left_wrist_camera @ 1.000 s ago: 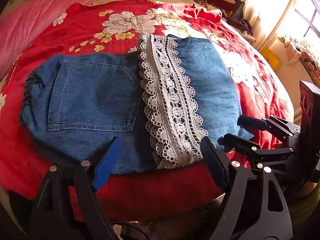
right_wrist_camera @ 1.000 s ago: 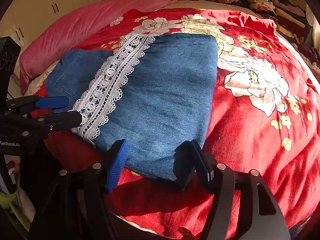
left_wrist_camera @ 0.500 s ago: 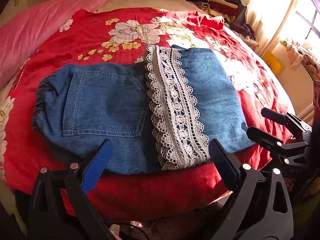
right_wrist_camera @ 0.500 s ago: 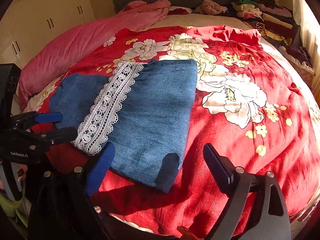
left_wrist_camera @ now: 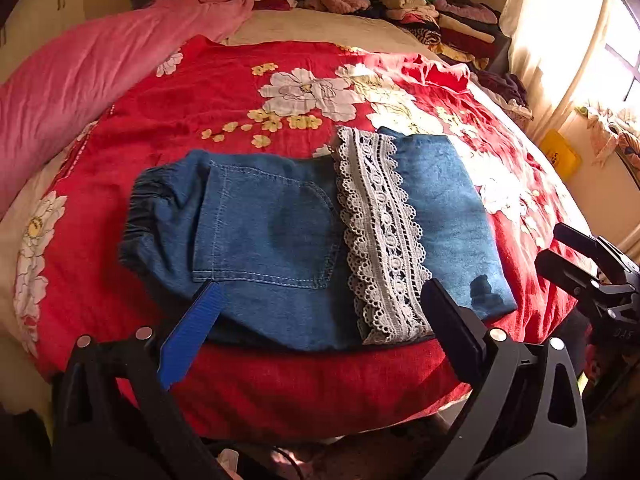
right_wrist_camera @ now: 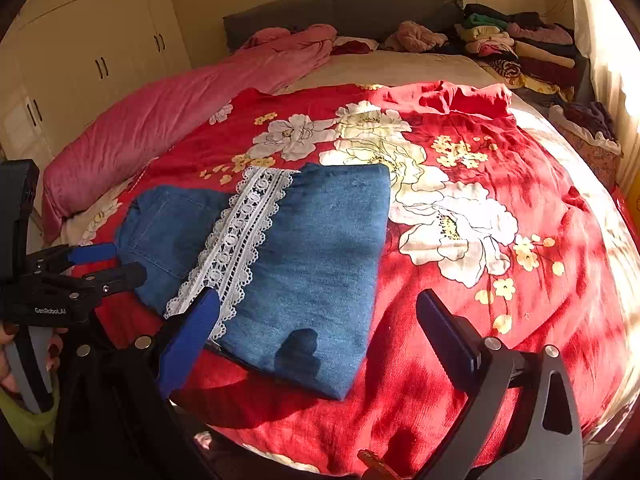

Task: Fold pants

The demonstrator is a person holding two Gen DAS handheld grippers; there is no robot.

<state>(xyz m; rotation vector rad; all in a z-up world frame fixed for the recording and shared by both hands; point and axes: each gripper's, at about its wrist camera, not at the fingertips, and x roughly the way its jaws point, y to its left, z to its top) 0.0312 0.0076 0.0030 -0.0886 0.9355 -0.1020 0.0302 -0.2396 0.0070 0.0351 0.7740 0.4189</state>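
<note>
The blue denim pants (left_wrist_camera: 280, 236) lie folded flat on the red flowered bedspread (left_wrist_camera: 224, 92), with a white lace band (left_wrist_camera: 380, 232) across the top and a back pocket showing on the left. They also show in the right wrist view (right_wrist_camera: 312, 264). My left gripper (left_wrist_camera: 320, 332) is open and empty, held back from the pants' near edge. My right gripper (right_wrist_camera: 320, 332) is open and empty, just short of the pants' near right corner. Each gripper shows in the other's view, the right one (left_wrist_camera: 576, 256) and the left one (right_wrist_camera: 100, 264).
A pink quilt (right_wrist_camera: 168, 120) lies along the left side of the bed. Stacks of folded clothes (right_wrist_camera: 520, 48) sit at the far right by the headboard. A window with curtains (left_wrist_camera: 560, 32) is on the right, cupboards (right_wrist_camera: 80, 52) on the left.
Both grippers have drawn back and up from the pants. The right gripper's jaws have opened wider and let go of the pants' near corner.
</note>
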